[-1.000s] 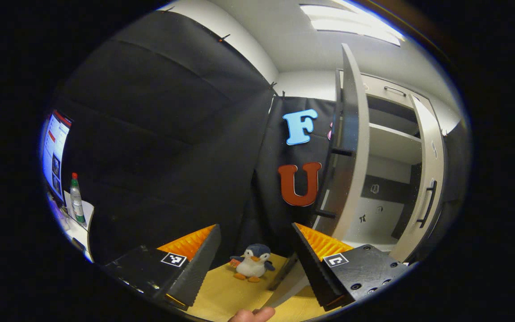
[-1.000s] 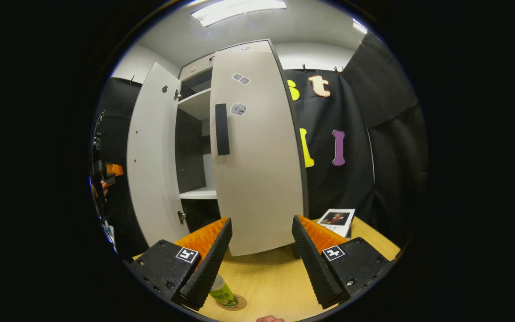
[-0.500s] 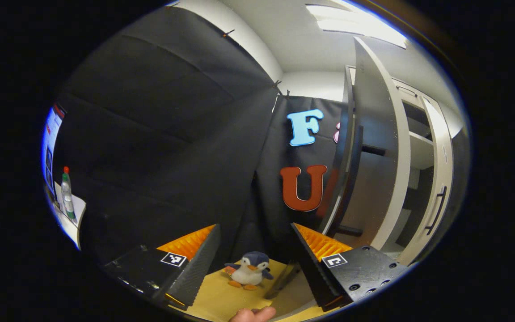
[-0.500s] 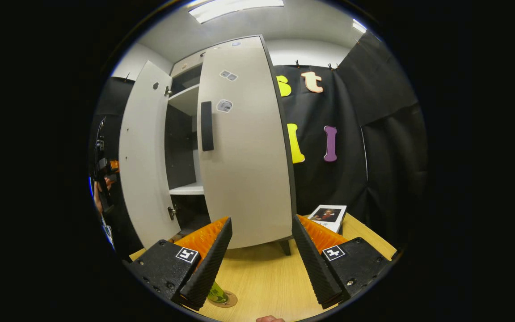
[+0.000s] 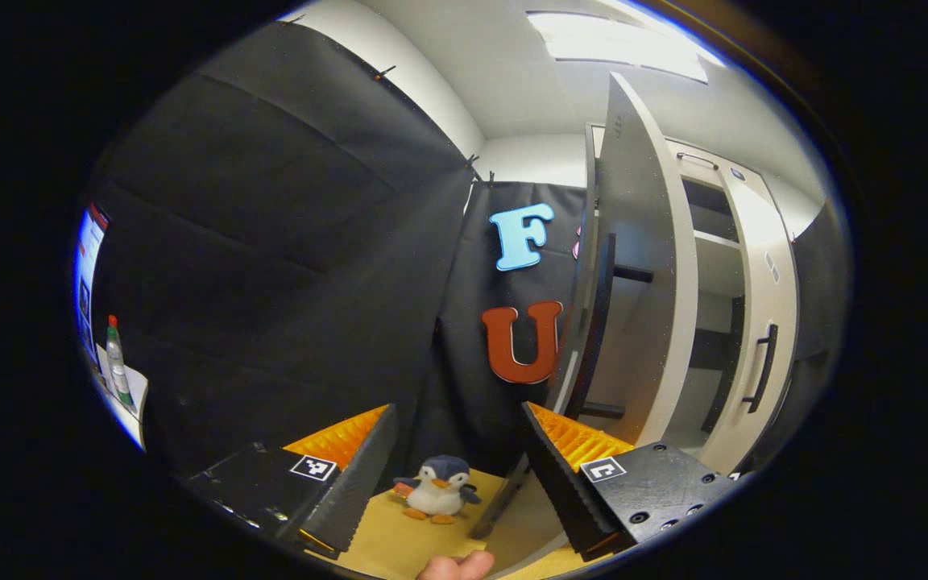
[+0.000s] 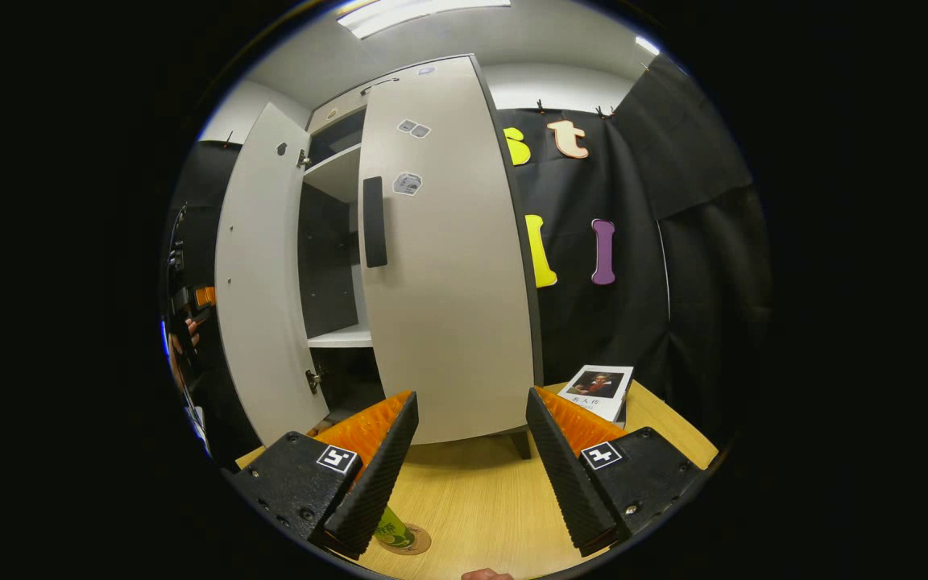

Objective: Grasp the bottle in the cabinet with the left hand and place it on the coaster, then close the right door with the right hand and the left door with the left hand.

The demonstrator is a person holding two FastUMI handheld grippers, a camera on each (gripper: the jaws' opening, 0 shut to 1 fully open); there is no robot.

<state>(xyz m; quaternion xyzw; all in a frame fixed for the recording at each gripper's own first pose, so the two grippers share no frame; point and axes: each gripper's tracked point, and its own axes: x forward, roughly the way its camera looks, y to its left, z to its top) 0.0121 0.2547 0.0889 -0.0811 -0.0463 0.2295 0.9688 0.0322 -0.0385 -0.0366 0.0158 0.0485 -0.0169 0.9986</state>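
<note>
The bottle (image 6: 391,532) stands on the round coaster (image 6: 414,541) on the wooden table (image 6: 488,507). In the right gripper view it is low down, partly hidden by one finger of the right gripper (image 6: 472,475). That gripper's fingers are wide apart and hold nothing.

Behind it stands the pale cabinet (image 6: 335,242). Its right door (image 6: 448,266) is nearly shut, with a small gap. The left door (image 6: 258,274) hangs open. Inside is a shelf (image 6: 341,338). A small book (image 6: 597,391) lies on the table beside the cabinet.

In the left gripper view, the left gripper (image 5: 456,475) also has its fingers wide apart, holding nothing. It is near the outer side of the open left door (image 5: 633,266). A toy penguin (image 5: 436,499) sits on the table between the fingers. A fingertip (image 5: 456,566) shows at the bottom.
</note>
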